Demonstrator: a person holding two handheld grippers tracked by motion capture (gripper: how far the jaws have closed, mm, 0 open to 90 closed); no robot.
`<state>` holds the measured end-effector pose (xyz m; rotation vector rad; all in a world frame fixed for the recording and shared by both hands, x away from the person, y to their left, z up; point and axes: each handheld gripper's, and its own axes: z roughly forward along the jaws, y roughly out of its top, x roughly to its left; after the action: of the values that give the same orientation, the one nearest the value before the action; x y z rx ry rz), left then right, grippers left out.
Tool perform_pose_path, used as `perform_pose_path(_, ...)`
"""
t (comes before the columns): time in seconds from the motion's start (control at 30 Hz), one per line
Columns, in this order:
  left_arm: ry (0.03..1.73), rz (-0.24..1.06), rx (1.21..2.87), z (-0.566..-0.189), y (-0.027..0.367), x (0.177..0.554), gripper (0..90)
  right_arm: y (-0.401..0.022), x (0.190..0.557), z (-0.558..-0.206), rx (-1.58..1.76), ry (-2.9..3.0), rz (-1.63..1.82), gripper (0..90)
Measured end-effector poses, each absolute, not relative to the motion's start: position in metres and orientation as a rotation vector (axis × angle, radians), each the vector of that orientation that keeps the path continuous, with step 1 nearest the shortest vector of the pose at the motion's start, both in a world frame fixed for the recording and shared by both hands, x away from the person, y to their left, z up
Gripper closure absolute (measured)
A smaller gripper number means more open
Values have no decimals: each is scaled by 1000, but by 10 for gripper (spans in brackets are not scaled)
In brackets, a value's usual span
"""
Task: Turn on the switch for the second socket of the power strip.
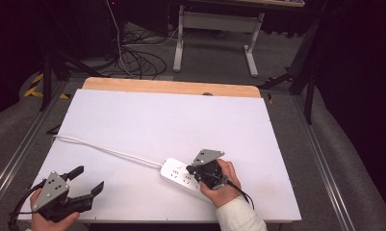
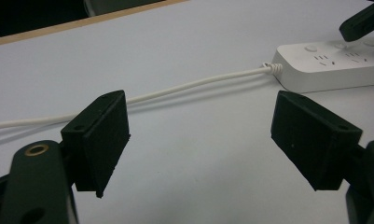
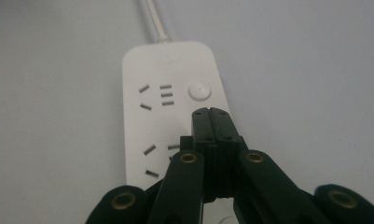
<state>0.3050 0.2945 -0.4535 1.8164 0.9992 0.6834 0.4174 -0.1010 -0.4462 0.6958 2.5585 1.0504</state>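
The right gripper [image 3: 210, 112], jaws clenched empty, is pressing down on the light, rigid, slippery power strip [image 3: 175, 116], while the left gripper [image 2: 198, 140] is idling released

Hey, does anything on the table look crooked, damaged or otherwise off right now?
Nothing stands out. The white plastic power strip lies flat and intact on the white table, its white cable trailing off the left edge. The shut right gripper is over its top face; the open left gripper holds nothing.
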Motion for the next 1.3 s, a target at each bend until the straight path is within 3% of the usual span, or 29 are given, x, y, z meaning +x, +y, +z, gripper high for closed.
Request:
perform_pose_path(1.07, 989, 682, 1818, -453, 293, 305, 196, -119, 406, -418, 604, 2472, 1208, 900)
perform_pose_path(1.13, 989, 684, 1818, -453, 293, 305, 197, -119, 407, -419, 611, 2447, 1229, 725)
perform_pose_path(1.3, 990, 686, 1815, -452, 294, 305, 196, -125, 409, -415, 601, 2411, 1277, 559)
